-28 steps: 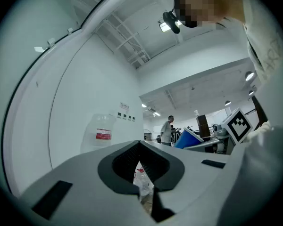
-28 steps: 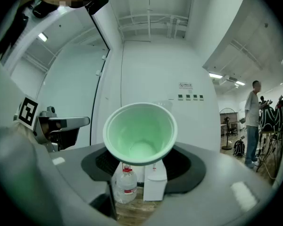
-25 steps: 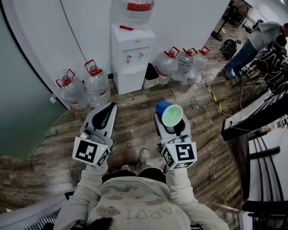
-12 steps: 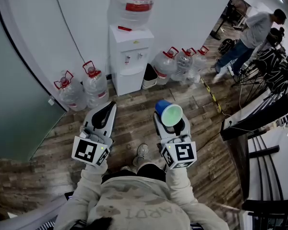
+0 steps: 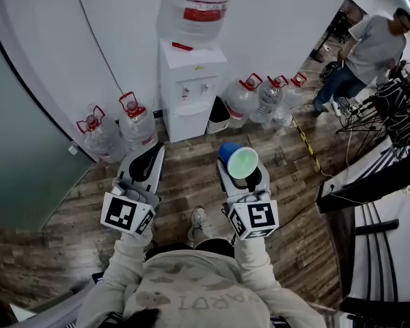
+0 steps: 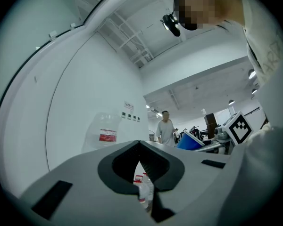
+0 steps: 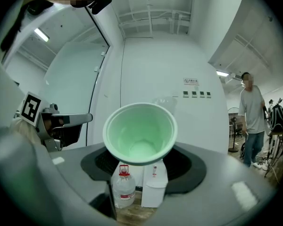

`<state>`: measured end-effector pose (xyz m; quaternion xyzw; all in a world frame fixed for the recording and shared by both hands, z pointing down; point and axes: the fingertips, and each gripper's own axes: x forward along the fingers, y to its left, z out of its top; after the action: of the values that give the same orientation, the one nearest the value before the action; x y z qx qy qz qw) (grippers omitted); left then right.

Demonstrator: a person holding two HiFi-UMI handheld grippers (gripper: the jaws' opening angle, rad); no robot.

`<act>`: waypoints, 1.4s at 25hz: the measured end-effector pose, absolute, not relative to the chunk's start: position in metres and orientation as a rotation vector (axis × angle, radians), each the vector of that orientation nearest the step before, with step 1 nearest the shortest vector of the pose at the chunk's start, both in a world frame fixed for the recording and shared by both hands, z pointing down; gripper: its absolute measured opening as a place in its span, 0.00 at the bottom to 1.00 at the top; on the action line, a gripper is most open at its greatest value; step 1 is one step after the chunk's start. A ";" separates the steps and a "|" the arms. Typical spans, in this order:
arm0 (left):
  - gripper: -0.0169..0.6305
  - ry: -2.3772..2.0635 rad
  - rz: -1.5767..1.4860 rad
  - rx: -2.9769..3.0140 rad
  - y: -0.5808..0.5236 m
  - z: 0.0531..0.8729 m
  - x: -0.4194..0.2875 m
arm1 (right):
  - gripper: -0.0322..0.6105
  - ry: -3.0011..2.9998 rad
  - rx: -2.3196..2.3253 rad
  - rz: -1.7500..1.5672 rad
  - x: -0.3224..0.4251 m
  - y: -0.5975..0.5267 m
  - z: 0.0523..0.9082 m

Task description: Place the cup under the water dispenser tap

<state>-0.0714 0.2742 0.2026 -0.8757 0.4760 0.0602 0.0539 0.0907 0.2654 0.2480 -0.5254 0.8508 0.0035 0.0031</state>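
A blue cup with a pale green inside (image 5: 238, 161) is gripped in my right gripper (image 5: 240, 172), mouth tipped up toward me. In the right gripper view the cup (image 7: 140, 133) fills the space between the jaws of that gripper (image 7: 141, 160), and the white water dispenser (image 7: 153, 186) shows below it, some way ahead. The dispenser (image 5: 190, 91) stands against the white wall with a big bottle (image 5: 198, 9) on top. My left gripper (image 5: 145, 167) hangs to the cup's left, shut and empty; its tips (image 6: 138, 143) meet. The cup (image 6: 193, 141) shows at that view's right.
Several water jugs stand on the wood floor left (image 5: 116, 127) and right (image 5: 260, 98) of the dispenser, and a black bin (image 5: 219, 113) sits beside it. A person (image 5: 367, 50) stands at the back right near cables and stands (image 5: 393, 108). A glass wall (image 5: 20, 135) curves along the left.
The dispenser has grown slightly nearer in the head view. The person at the back right has walked a few steps. Both grippers keep their pose, the cup still held.
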 end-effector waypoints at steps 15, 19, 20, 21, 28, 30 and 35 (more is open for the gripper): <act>0.03 1.531 0.226 -2.588 0.139 0.192 -0.042 | 0.50 2.756 -1.533 0.033 0.114 0.117 0.243; 0.03 1.548 0.236 -2.569 0.111 0.190 -0.030 | 0.50 2.778 -1.497 0.025 0.124 0.086 0.246; 0.03 1.553 0.239 -2.564 0.106 0.191 -0.027 | 0.50 2.788 -1.486 0.023 0.125 0.080 0.247; 0.03 1.558 0.242 -2.559 0.102 0.191 -0.025 | 0.50 2.796 -1.475 0.020 0.127 0.076 0.249; 0.03 1.612 0.207 -2.545 0.085 0.200 -0.027 | 0.50 2.827 -1.431 -0.026 0.123 0.048 0.261; 0.03 1.623 0.204 -2.539 0.078 0.201 -0.032 | 0.50 2.835 -1.428 -0.036 0.120 0.040 0.265; 0.03 1.623 0.196 -2.544 0.054 0.208 -0.040 | 0.50 2.848 -1.439 -0.071 0.113 0.017 0.278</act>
<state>-0.0395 0.0543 0.2079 -0.8398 0.5359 0.0648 0.0587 0.1129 0.0170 0.2778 -0.4507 0.8920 -0.0221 -0.0253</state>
